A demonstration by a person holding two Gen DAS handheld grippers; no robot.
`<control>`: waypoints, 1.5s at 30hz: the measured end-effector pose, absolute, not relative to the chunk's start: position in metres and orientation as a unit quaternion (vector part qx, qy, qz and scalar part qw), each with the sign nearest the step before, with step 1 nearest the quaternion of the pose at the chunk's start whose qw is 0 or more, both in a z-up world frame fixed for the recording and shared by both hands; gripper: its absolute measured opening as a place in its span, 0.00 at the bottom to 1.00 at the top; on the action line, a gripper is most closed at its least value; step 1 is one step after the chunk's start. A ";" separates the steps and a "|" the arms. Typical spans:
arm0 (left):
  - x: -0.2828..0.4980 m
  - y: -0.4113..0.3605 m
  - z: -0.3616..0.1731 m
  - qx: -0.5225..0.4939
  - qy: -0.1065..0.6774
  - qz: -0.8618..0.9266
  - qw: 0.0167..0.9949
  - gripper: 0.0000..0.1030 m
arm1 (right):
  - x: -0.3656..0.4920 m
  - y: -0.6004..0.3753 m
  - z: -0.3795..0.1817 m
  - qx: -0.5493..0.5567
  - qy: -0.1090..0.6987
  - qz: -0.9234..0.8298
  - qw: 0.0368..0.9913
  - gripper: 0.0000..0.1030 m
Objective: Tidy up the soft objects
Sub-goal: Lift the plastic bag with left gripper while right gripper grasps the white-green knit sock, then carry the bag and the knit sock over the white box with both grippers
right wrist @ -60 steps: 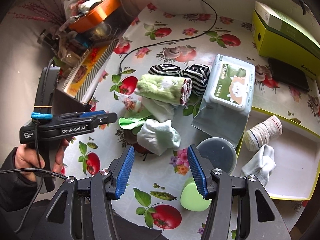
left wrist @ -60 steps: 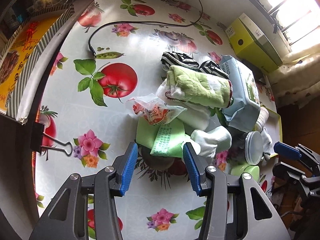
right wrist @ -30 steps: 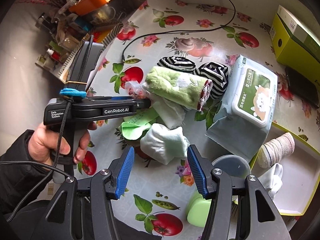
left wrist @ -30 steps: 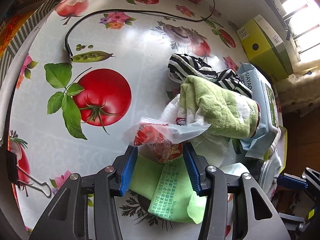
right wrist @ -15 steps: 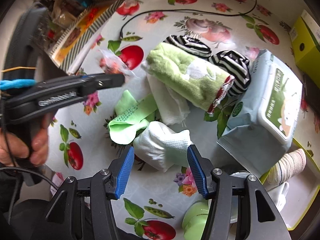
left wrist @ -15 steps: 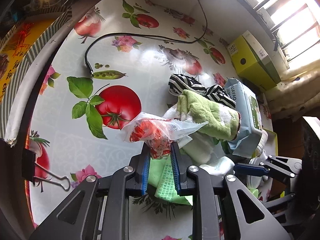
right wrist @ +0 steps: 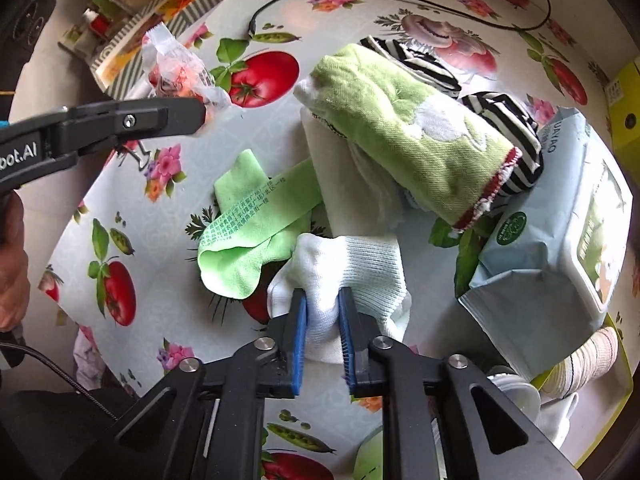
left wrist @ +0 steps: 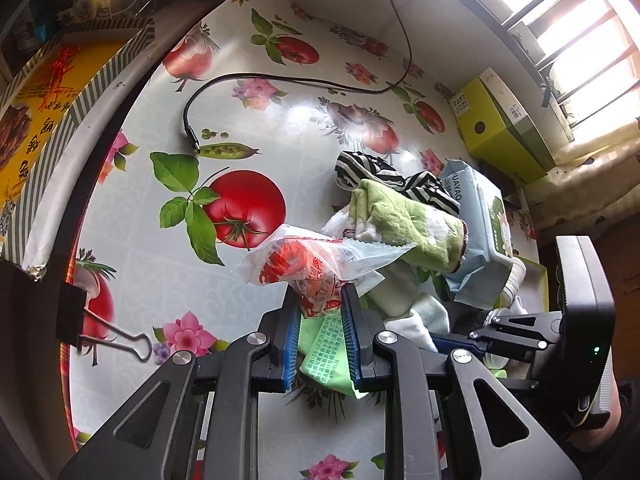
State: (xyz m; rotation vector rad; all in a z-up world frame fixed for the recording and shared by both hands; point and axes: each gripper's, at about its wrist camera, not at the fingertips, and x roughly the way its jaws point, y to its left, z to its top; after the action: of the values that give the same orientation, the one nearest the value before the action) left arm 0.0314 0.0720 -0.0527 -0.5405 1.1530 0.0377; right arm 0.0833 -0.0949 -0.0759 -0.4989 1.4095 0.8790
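White ribbed sock (right wrist: pixel 352 276), bunched, clamped between the blue pads of the right gripper (right wrist: pixel 323 316) at the near edge of the pile on the fruit-printed oilcloth table (right wrist: pixel 132 216). Just left of it, touching: light green printed cloth (right wrist: pixel 248 224). Behind: rolled green towel with red trim (right wrist: pixel 404 136) over striped black-and-white socks (right wrist: pixel 504 120), beside a pale blue wet-wipes pack (right wrist: pixel 560 216). Further left, held off the table: crinkled clear plastic bag with red print (left wrist: pixel 320 264), pinched in the clenched left gripper (left wrist: pixel 321 312). Far back: black cable (left wrist: pixel 280 78), yellow-green cardboard box (left wrist: pixel 500 128).
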 end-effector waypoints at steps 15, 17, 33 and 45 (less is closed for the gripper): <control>0.034 0.035 -0.016 -0.219 0.534 -0.017 0.816 0.20 | 0.080 -0.159 0.006 -0.093 0.566 0.398 0.716 0.11; 0.037 0.027 -0.011 -0.212 0.535 -0.023 0.818 0.20 | 0.078 -0.168 0.012 -0.082 0.560 0.395 0.723 0.11; 0.060 -0.046 0.024 -0.150 0.537 -0.075 0.827 0.20 | 0.085 -0.271 0.040 0.003 0.528 0.334 0.781 0.11; 0.074 -0.100 0.033 -0.117 0.545 -0.109 0.823 0.20 | 0.090 -0.343 0.036 0.053 0.525 0.279 0.802 0.11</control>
State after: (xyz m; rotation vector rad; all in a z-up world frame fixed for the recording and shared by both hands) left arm 0.0737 -0.0997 0.0330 -0.2497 1.1592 -0.2308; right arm 0.0897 -0.3431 0.0359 0.1142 1.1254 0.5985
